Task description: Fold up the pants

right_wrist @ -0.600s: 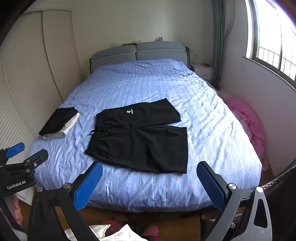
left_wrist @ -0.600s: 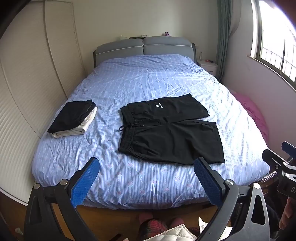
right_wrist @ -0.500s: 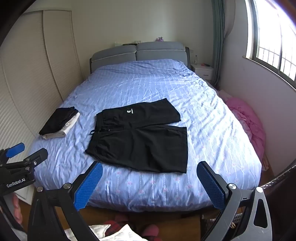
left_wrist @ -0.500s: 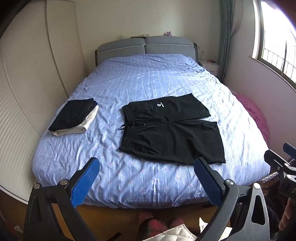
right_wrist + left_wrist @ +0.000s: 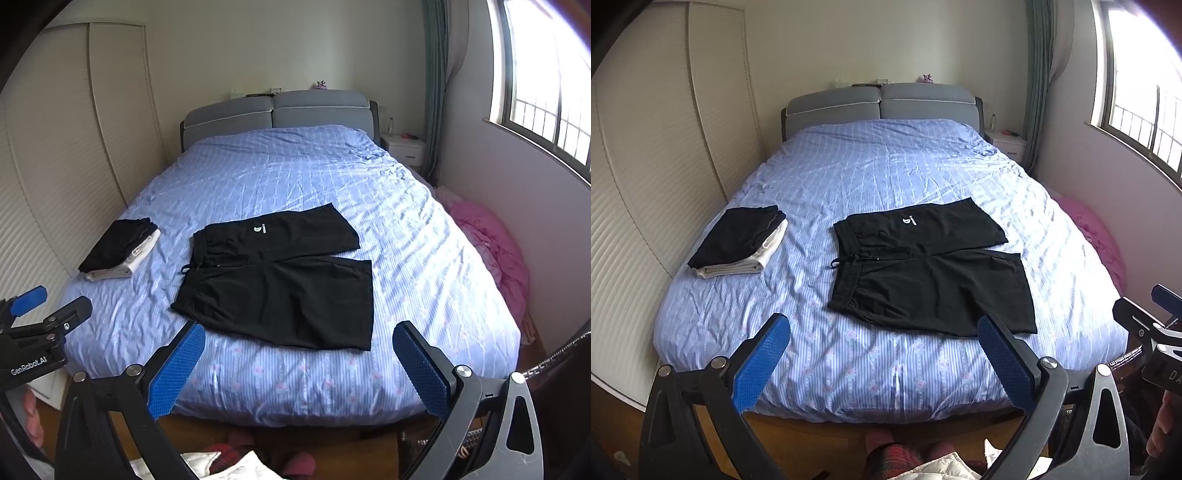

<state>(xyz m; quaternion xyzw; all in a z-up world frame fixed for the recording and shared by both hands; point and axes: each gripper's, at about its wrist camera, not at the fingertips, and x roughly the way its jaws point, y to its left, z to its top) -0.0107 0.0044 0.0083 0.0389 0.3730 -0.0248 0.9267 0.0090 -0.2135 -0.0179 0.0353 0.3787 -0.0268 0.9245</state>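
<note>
A: Status since the last reading?

B: I see almost no change. My left view has crept slightly toward the bed (image 5: pixel 849 369); the shorts (image 5: pixel 934 266) have not moved. I judge that folding has not begun and I am on the approach.

A: Position of the shorts?

B: Flat on the bed near its foot, waistband toward the folded stack (image 5: pixel 738 243), legs toward the window side, not touching the stack.

A: Gripper state?

B: Left hand-held gripper (image 5: pixel 882 354): jaws wide apart, empty, short of the bed's foot. Right hand-held gripper (image 5: pixel 299 358): likewise apart and empty.

A: Count?

B: One pair of shorts, one folded stack, two grippers, one pink heap (image 5: pixel 491 243) on the floor beside the bed.
</note>
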